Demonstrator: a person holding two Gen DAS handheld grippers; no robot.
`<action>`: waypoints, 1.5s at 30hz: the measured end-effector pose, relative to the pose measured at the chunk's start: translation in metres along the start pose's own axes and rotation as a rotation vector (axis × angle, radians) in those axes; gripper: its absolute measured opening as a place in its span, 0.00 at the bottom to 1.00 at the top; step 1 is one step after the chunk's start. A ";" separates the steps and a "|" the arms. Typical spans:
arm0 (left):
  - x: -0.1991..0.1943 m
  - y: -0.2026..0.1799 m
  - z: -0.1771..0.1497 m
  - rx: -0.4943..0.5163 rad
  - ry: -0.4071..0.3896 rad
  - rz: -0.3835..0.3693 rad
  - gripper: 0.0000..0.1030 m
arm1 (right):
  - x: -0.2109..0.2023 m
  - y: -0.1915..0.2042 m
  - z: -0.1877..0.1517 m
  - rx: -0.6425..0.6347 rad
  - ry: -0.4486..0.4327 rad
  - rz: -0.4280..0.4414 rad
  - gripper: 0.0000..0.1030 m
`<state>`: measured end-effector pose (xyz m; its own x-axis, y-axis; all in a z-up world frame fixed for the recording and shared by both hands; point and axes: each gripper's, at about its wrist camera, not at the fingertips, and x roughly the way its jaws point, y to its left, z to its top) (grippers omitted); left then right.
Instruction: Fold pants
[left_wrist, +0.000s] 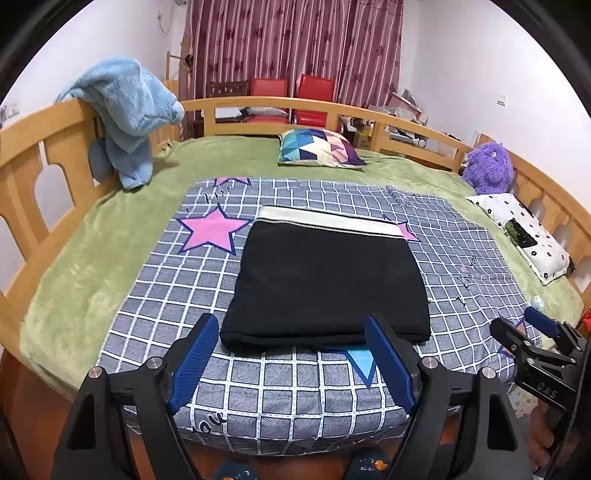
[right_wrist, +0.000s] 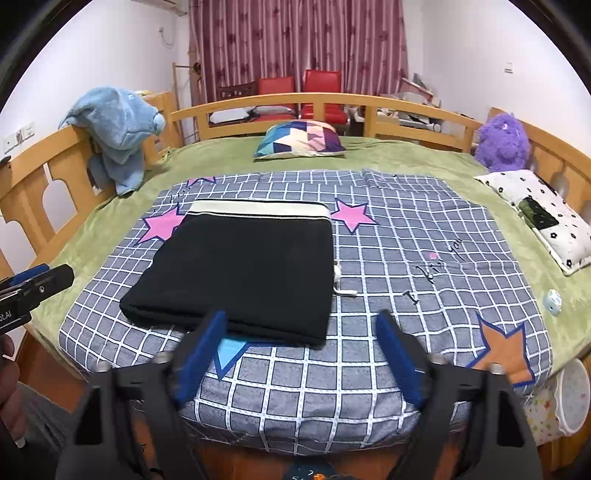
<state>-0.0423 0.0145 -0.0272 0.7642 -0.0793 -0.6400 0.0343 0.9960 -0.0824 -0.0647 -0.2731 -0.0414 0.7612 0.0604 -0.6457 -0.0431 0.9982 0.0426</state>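
Both tongs, left (left_wrist: 291, 363) and right (right_wrist: 301, 356), hover spread apart and empty near the bed edge, while the pants (left_wrist: 325, 280) lie folded on the checked sheet (left_wrist: 147, 295); a careless regrab likely drags layers askew, or snags the loose drawstring (right_wrist: 338, 282).

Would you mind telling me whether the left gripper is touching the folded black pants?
Apart. In the right wrist view the left gripper hangs off to the side, with quilt and green blanket between it and the folded pants.
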 end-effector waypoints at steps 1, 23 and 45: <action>-0.003 -0.002 0.000 0.008 -0.007 0.011 0.81 | -0.005 -0.003 0.000 0.008 -0.010 0.001 0.87; -0.026 -0.013 -0.008 0.040 -0.060 0.052 0.90 | -0.025 -0.001 0.002 0.018 -0.047 0.008 0.98; -0.029 -0.016 -0.009 0.029 -0.063 0.040 0.90 | -0.025 -0.004 -0.001 0.026 -0.043 0.001 0.98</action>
<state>-0.0706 0.0003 -0.0142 0.8041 -0.0379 -0.5933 0.0215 0.9992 -0.0348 -0.0840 -0.2786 -0.0262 0.7881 0.0604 -0.6126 -0.0274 0.9976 0.0631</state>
